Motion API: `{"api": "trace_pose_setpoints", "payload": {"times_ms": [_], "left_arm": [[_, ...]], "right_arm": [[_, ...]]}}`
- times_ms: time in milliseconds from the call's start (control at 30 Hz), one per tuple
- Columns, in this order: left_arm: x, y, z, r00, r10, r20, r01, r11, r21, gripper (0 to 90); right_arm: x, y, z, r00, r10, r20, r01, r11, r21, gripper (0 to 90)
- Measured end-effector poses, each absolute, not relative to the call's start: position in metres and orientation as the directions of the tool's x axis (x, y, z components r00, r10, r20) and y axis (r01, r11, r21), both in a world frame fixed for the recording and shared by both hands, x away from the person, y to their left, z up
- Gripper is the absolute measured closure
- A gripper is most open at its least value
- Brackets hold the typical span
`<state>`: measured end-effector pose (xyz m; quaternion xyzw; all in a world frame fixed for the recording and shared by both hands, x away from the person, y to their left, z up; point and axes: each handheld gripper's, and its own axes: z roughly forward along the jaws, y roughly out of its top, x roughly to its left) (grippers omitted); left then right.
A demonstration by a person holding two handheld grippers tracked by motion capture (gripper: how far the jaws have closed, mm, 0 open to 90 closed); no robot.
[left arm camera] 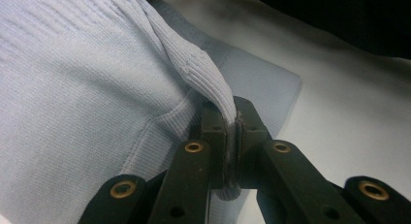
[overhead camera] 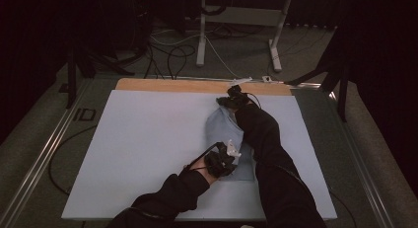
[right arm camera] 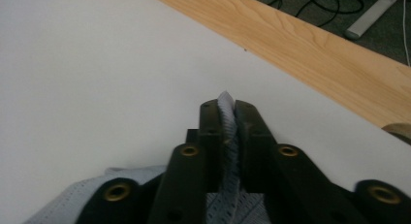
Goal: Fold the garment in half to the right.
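Both forearms in black sleeves enter from the near edge of the desk [overhead camera: 148, 139]. Left hand sits low at the near end of the garment, its left tongs [overhead camera: 223, 159] angled toward the cloth; right arm stretched far forward, right tongs [overhead camera: 235, 97] at the garment's far end, near the bare wooden strip [overhead camera: 172, 85] along the desk's back edge. One garment: a pale blue knit sweater [overhead camera: 224, 132], lying lengthwise between the two tongs on the white desk cover, right of centre. Left gripper view: left tongs [left arm camera: 237, 118] pressed together on a ribbed band of the sweater [left arm camera: 87, 103], which rises taut from the jaws. Right gripper view: right tongs [right arm camera: 228, 110] pinching a thin fold of the same sweater [right arm camera: 227, 132], the knit edge poking out past the jaw tips; wooden strip [right arm camera: 310, 49] runs beyond. Count: two tongs, one sweater.
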<state>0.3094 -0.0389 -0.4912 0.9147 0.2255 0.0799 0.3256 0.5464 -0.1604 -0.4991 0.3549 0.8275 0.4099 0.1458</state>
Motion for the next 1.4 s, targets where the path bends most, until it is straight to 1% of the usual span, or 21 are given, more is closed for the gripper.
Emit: {"api": "trace_pose_setpoints", "payload": {"times_ms": [33, 67, 133, 200, 267, 300, 333, 367, 400, 500, 567, 800, 900, 933, 967, 1000, 1067, 1267, 1333, 1367, 1400], "left_arm": [[0.31, -0.04, -0.492, 0.886, 0.463, -0.001, 0.361, -0.689, 0.628, 87.3], [0.31, -0.042, -0.493, 0.889, 0.458, 0.002, 0.357, -0.695, 0.625, 87.2], [0.31, -0.044, -0.494, 0.89, 0.456, -0.002, 0.358, -0.697, 0.621, 87.2], [0.312, -0.046, -0.494, 0.891, 0.454, -0.007, 0.361, -0.699, 0.617, 87.2], [0.312, -0.048, -0.495, 0.89, 0.455, -0.009, 0.363, -0.698, 0.617, 87.2], [0.312, -0.049, -0.495, 0.893, 0.45, -0.006, 0.359, -0.703, 0.614, 87.2], [0.312, -0.051, -0.495, 0.893, 0.45, -0.008, 0.359, -0.702, 0.614, 87.1], [0.312, -0.052, -0.495, 0.894, 0.449, -0.009, 0.361, -0.705, 0.611, 87.1], [0.312, -0.052, -0.495, 0.894, 0.449, -0.009, 0.361, -0.705, 0.611, 87.1], [0.313, -0.058, -0.495, 0.897, 0.442, -0.021, 0.363, -0.707, 0.608, 86.9], [0.314, -0.061, -0.495, 0.891, 0.453, -0.043, 0.381, -0.693, 0.612, 86.9], [0.317, -0.071, -0.497, 0.892, 0.448, -0.056, 0.389, -0.7, 0.599, 86.5], [0.318, -0.076, -0.497, 0.894, 0.439, -0.09, 0.4, -0.69, 0.604, 85.8], [0.318, -0.076, -0.497, 0.894, 0.439, -0.09, 0.4, -0.69, 0.604, 84.9], [0.318, -0.079, -0.498, 0.902, 0.417, -0.109, 0.393, -0.694, 0.603, 82.7], [0.318, -0.079, -0.498, 0.902, 0.417, -0.109, 0.393, -0.694, 0.603, 80.5], [0.315, -0.082, -0.5, 0.915, 0.386, -0.122, 0.377, -0.706, 0.6, 77.4], [0.31, -0.083, -0.5, 0.936, 0.317, -0.151, 0.34, -0.71, 0.616, 63.5], [0.308, -0.083, -0.499, 0.939, 0.304, -0.159, 0.334, -0.707, 0.623, 62.5], [0.304, -0.084, -0.496, 0.948, 0.285, -0.145, 0.311, -0.716, 0.626, 60.8], [0.303, -0.084, -0.495, 0.948, 0.283, -0.146, 0.309, -0.709, 0.633, 60.6]], "right_arm": [[0.547, -0.162, -0.5, -0.702, 0.71, 0.056, 0.477, 0.411, 0.777, 69.2], [0.547, -0.165, -0.499, -0.698, 0.713, 0.066, 0.488, 0.407, 0.772, 55.1], [0.546, -0.168, -0.497, -0.697, 0.715, 0.058, 0.493, 0.418, 0.763, 39.5], [0.544, -0.172, -0.493, -0.695, 0.718, 0.044, 0.487, 0.424, 0.764, 29.4], [0.542, -0.178, -0.49, -0.695, 0.716, 0.059, 0.488, 0.41, 0.77, 16.5], [0.541, -0.181, -0.488, -0.702, 0.709, 0.07, 0.487, 0.406, 0.773, 13.3], [0.54, -0.184, -0.486, -0.696, 0.716, 0.064, 0.486, 0.403, 0.776, 14.2], [0.538, -0.186, -0.484, -0.689, 0.721, 0.066, 0.492, 0.399, 0.774, 11.7], [0.537, -0.189, -0.483, -0.695, 0.715, 0.071, 0.488, 0.397, 0.777, 11.2], [0.532, -0.196, -0.479, -0.689, 0.721, 0.078, 0.489, 0.383, 0.784, 10.7], [0.527, -0.2, -0.477, -0.682, 0.727, 0.077, 0.482, 0.368, 0.795, 10.5], [0.515, -0.211, -0.473, -0.681, 0.727, 0.093, 0.482, 0.348, 0.804, 10.3], [0.513, -0.213, -0.472, -0.679, 0.729, 0.093, 0.48, 0.344, 0.807, 10.3], [0.512, -0.212, -0.472, -0.679, 0.728, 0.096, 0.48, 0.341, 0.808, 10.3], [0.511, -0.212, -0.472, -0.681, 0.725, 0.098, 0.479, 0.34, 0.81, 10.3], [0.511, -0.212, -0.472, -0.681, 0.725, 0.098, 0.479, 0.34, 0.81, 10.3], [0.509, -0.211, -0.472, -0.688, 0.72, 0.086, 0.472, 0.354, 0.807, 10.3], [0.506, -0.211, -0.468, -0.697, 0.712, 0.086, 0.463, 0.355, 0.812, 10.2], [0.505, -0.211, -0.468, -0.699, 0.709, 0.093, 0.464, 0.352, 0.813, 10.0], [0.505, -0.21, -0.467, -0.7, 0.708, 0.091, 0.464, 0.356, 0.811, 10.0], [0.504, -0.211, -0.467, -0.7, 0.709, 0.086, 0.463, 0.359, 0.81, 10.0]]}}
